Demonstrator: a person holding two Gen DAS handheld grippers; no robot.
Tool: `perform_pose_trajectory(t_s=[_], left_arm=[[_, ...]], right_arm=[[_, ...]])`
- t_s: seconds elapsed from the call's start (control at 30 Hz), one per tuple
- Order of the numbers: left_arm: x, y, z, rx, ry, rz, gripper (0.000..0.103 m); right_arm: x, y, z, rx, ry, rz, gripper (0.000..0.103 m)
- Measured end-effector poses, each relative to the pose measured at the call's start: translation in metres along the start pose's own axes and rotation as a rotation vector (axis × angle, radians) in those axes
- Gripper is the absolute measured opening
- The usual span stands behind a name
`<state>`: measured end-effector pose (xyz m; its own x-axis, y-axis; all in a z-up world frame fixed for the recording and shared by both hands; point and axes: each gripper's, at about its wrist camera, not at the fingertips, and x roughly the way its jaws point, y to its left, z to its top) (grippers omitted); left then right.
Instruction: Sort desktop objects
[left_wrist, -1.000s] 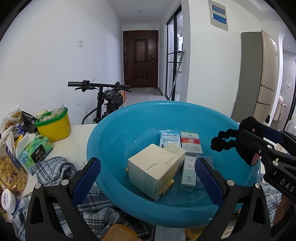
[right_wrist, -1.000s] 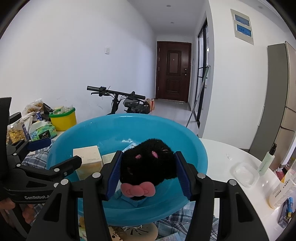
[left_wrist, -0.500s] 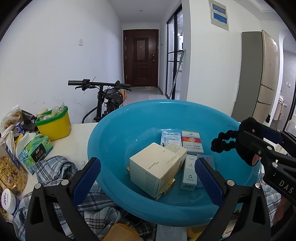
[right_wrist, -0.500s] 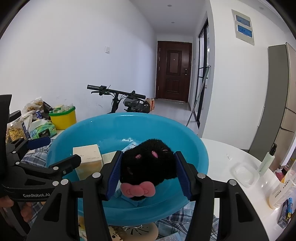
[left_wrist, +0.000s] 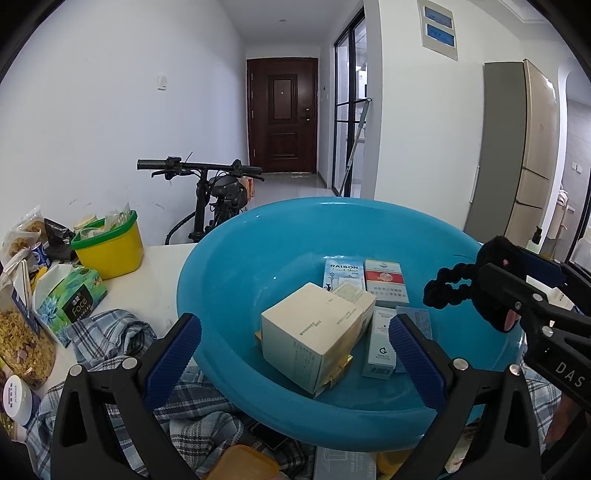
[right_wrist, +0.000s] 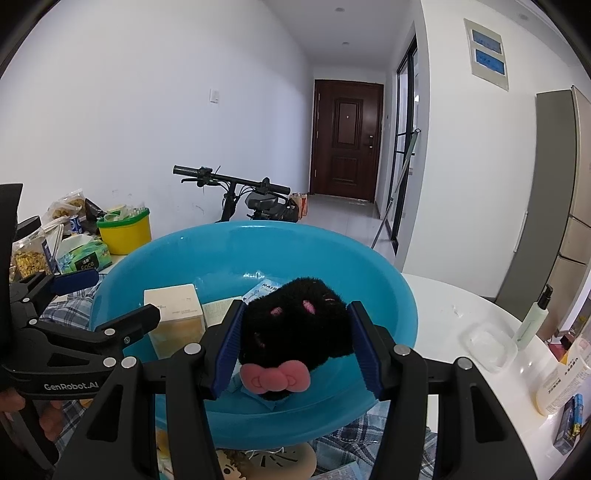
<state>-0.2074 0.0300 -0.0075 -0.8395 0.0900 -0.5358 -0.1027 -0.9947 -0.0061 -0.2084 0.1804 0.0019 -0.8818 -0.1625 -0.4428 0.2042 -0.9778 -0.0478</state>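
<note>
A large blue basin (left_wrist: 229, 280) (right_wrist: 303, 254) sits on the table and holds a cream box (left_wrist: 314, 339) (right_wrist: 177, 314) and several small packets (left_wrist: 382, 282). My right gripper (right_wrist: 295, 341) is shut on a black plush toy (right_wrist: 295, 325) with a pink bow, held over the basin's near rim; it also shows in the left wrist view (left_wrist: 495, 291). My left gripper (left_wrist: 295, 354) is open and empty, just in front of the basin's near rim; it shows in the right wrist view (right_wrist: 110, 302).
A yellow tub (left_wrist: 110, 247), a tissue pack (left_wrist: 70, 299) and snack bags (left_wrist: 22, 332) stand at the left. A plaid cloth (left_wrist: 110, 332) lies under the basin. Bottles (right_wrist: 532, 317) and a clear dish (right_wrist: 487, 345) are on the white table at the right. A bicycle (left_wrist: 218, 192) stands behind.
</note>
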Motion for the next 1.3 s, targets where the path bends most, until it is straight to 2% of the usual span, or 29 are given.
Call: perform_pose_trajectory(t_s=[0.17, 0.2, 0.23, 0.27, 1.3], left_arm=[[-0.0015, 0.0006, 0.0002, 0.001, -0.008, 0.008, 0.103], [-0.0016, 0.0011, 0.0001, 0.001, -0.008, 0.009, 0.103], [-0.0018, 0.0019, 0.0004, -0.001, -0.009, 0.009, 0.103], [-0.0015, 0.0021, 0.0005, -0.002, -0.008, 0.009, 0.103], [0.0011, -0.0030, -0.0041, 0.021, 0.001, 0.010, 0.103]], right_arm=[[-0.0033, -0.0014, 0.0002, 0.002, -0.010, -0.009, 0.058], [-0.0047, -0.0015, 0.0005, 0.003, -0.018, -0.009, 0.063], [-0.0060, -0.0016, 0.0008, 0.004, -0.029, -0.005, 0.089], [-0.0065, -0.0018, 0.0007, 0.008, -0.033, 0.000, 0.103], [-0.0042, 0.0011, -0.0001, 0.034, -0.029, -0.003, 0.103]])
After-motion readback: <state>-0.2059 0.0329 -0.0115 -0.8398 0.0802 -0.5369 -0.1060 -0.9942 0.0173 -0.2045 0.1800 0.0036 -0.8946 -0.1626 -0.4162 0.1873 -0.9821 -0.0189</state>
